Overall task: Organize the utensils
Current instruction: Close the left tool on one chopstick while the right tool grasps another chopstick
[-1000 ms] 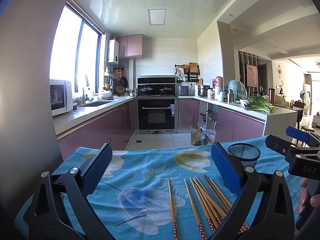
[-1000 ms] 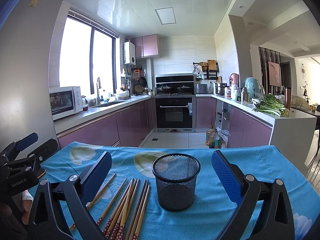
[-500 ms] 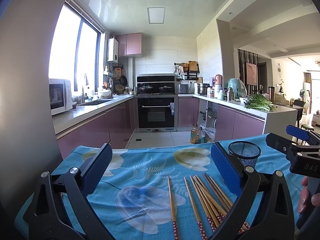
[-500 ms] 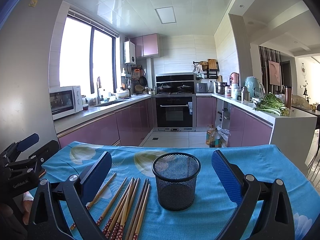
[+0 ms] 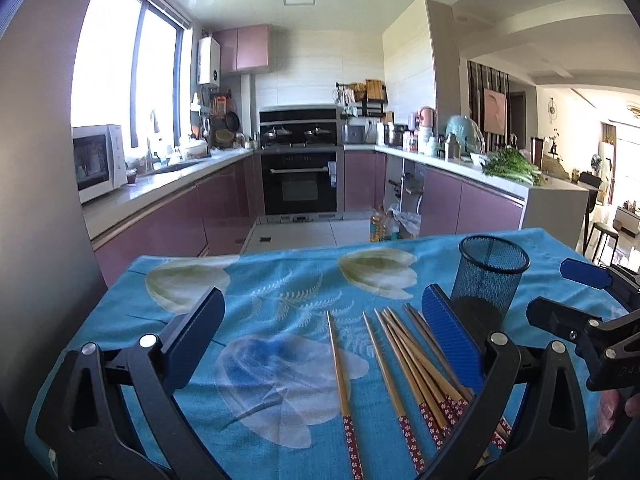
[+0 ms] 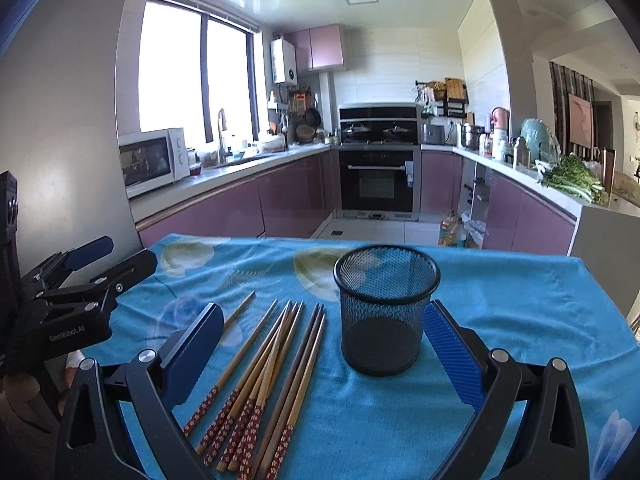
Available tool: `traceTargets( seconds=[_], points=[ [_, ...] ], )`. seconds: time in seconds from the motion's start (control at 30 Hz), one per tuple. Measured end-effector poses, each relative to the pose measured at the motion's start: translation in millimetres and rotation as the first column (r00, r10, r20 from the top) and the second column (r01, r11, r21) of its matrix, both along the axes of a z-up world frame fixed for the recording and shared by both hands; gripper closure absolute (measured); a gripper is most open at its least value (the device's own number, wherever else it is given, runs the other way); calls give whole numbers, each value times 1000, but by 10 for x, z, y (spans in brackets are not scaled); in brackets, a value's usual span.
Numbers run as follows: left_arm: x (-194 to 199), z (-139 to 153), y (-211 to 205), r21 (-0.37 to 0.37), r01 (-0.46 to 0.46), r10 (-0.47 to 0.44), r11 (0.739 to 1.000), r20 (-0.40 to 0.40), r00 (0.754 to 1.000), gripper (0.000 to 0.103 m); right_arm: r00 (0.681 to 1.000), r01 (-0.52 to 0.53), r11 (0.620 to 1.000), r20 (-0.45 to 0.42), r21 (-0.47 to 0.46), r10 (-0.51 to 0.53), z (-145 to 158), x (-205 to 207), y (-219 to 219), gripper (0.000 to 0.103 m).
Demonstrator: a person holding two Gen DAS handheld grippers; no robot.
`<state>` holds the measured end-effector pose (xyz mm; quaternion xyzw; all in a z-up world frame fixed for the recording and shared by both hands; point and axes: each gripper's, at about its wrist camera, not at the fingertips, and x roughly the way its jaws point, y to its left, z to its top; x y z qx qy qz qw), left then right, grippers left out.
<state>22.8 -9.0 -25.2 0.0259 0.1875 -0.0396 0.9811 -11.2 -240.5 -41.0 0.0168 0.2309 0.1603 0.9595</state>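
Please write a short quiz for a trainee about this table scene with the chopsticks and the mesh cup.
1. True or false: the black mesh cup already holds chopsticks.
2. Multiple choice: in the right wrist view, the chopsticks lie (A) left of the cup, (B) right of it, (C) behind it.
3. What state are the left tool and the right tool in?

Key
1. False. The cup is empty; all chopsticks lie on the blue floral cloth.
2. A.
3. Both are open and hold nothing.
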Motion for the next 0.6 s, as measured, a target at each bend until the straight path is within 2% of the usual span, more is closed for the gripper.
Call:
traceTargets(
  seconds=[0.1, 0.17, 0.2, 0.27, 0.3, 0.47, 0.6],
  points=[
    [172, -158, -1, 11, 22, -21, 1000, -101, 995, 6, 994, -40, 998, -107, -41, 35, -171, 116, 84, 12],
    [292, -277, 12, 10, 37, -35, 999, -170, 985, 6, 984, -58, 997, -169, -58, 47, -294, 183, 136, 20],
    [351, -338, 18, 13, 41, -38, 999, -203, 979, 9, 980, -64, 996, -193, -63, 51, -349, 215, 155, 22],
    [456, -460, 27, 12, 57, -52, 998, -266, 963, 17, 970, -72, 995, -235, -67, 55, -422, 270, 178, 35],
    [515, -543, 28, 8, 63, -58, 998, -287, 956, 21, 964, -71, 995, -260, -76, 49, -471, 308, 193, 38],
    [712, -811, 5, 5, 100, -89, 995, -398, 913, 35, 943, -74, 993, -331, -88, 41, -617, 450, 216, 52],
    [788, -895, -24, -15, 134, -126, 991, -452, 883, 42, 935, -74, 993, -353, -88, 38, -622, 512, 206, 55]
  ],
)
